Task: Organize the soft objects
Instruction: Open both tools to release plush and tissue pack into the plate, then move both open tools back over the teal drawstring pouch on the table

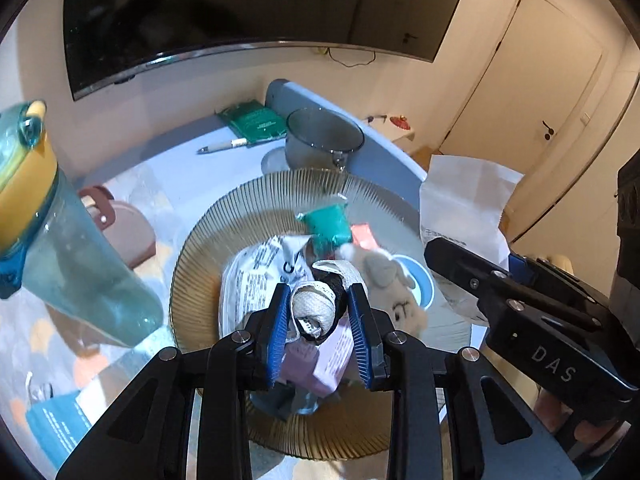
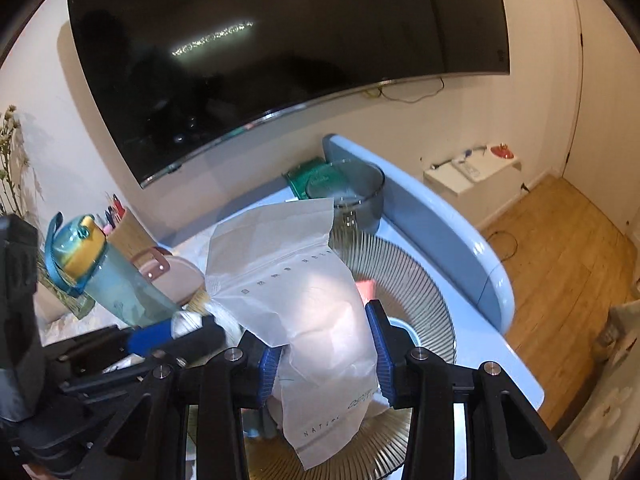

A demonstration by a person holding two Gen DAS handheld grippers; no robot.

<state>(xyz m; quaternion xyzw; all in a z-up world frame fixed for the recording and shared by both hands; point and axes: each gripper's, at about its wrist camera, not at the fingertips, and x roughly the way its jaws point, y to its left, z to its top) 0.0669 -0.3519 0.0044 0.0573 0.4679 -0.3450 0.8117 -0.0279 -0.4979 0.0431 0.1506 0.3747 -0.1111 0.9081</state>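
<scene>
from the left wrist we see the left claw [image 1: 320, 320] clamped on a cream lace bundle [image 1: 316, 306] over the ribbed glass plate [image 1: 208, 240] on the pale blue bench [image 1: 192, 160], its far edge against the wall below a dark screen [image 1: 240, 8]. from the right wrist, the right claw [image 2: 326, 360] grips a white pouch [image 2: 304, 300] above the plate; wooden floor [image 2: 560, 260] lies off the bench's right edge.

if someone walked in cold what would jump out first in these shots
The big ribbed glass plate mid-table, heaped with soft bits including a plush toy. The left gripper holds a lace-trimmed cloth bundle above it; the right gripper clamps a frosted white pouch. A dark TV looms behind.
</scene>
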